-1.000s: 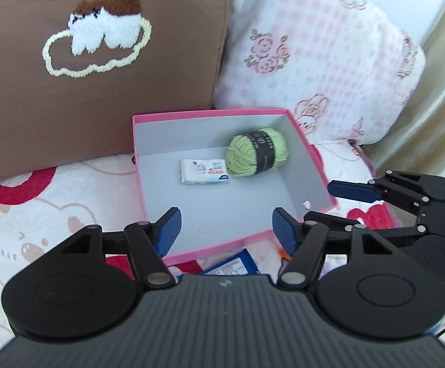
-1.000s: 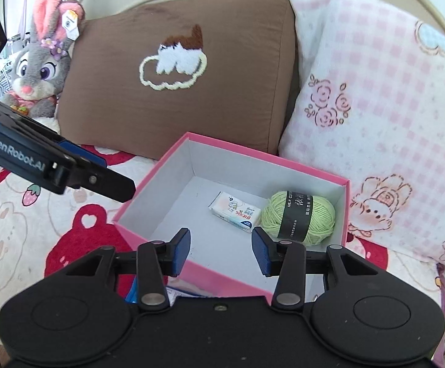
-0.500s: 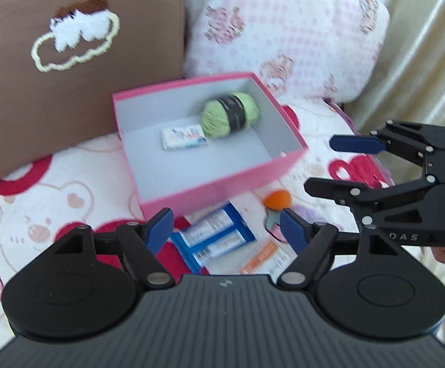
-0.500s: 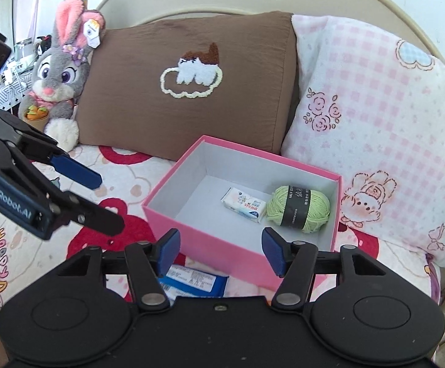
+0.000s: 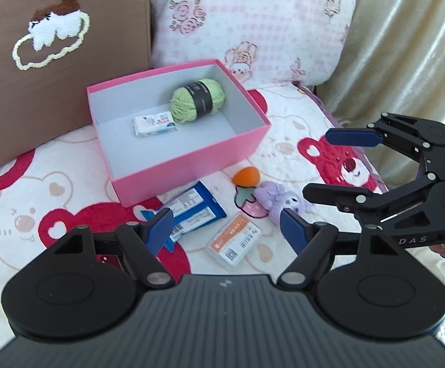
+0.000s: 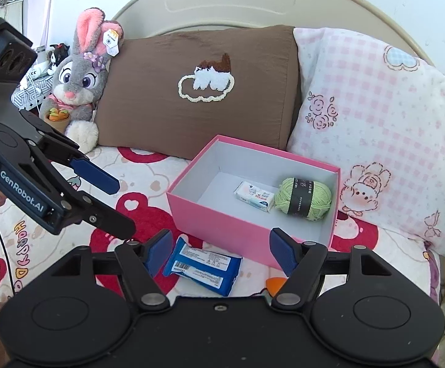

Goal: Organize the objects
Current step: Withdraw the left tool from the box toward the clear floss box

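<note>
Both grippers have pulled back from the box over the last second, so the loose stuff on the bed that was hidden under them is now showing. The left gripper (image 5: 227, 225) hangs spread wide and empty, and so does the right gripper (image 6: 220, 250), nothing between the fingers of either.

Just ahead of the left one lies the blue snack packet (image 5: 188, 210), with an orange-labelled packet (image 5: 234, 242) to its right. A bit further out sit the orange egg-shaped toy (image 5: 247, 176) and a small purple plush (image 5: 280, 201).

Beyond those is the pink box (image 5: 188, 159), already holding the green yarn ball (image 5: 197, 99) and a small white packet (image 5: 155, 122).

My guess: two items are sorted, four are left, and the blue packet looks like the easiest next grab.
</note>
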### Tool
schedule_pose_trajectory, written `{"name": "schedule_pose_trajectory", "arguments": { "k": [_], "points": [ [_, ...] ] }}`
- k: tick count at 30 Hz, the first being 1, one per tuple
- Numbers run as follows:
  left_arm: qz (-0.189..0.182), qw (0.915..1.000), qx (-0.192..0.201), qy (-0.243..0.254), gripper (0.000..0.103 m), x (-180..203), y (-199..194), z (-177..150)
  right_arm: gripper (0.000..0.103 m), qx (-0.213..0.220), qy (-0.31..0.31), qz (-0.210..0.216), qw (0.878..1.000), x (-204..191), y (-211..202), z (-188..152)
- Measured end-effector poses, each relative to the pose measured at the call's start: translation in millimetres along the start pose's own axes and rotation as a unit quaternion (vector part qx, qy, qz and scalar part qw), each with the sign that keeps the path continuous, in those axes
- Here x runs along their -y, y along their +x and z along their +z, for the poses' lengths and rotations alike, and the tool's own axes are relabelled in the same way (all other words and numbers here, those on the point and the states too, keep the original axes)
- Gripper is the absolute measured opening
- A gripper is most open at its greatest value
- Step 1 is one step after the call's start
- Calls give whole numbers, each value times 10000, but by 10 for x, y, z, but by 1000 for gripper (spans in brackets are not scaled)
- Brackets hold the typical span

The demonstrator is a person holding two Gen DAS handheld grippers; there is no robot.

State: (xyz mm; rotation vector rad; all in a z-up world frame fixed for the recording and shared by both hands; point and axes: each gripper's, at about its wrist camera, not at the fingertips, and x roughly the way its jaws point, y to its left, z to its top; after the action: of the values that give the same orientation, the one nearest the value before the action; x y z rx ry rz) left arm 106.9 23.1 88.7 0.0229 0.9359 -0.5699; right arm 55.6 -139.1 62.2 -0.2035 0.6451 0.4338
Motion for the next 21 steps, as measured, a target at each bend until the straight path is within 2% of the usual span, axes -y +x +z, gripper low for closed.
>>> {"name": "schedule_pose_trajectory", "arguments": {
  "k": [11, 15, 21],
  "points": [
    [-24, 9998, -142, 110, 76, 198, -27, -195, 78, 67, 18, 96, 9999, -101, -164, -218],
    [-55, 9999, -148, 19, 79, 217, -15, -277, 91, 17, 30, 244, 9997, -98, -162, -307],
    [-181, 9993, -195, -267, 84, 163, 59, -365, 92, -59, 219, 112, 9997, -48, -81, -467]
  ]
}}
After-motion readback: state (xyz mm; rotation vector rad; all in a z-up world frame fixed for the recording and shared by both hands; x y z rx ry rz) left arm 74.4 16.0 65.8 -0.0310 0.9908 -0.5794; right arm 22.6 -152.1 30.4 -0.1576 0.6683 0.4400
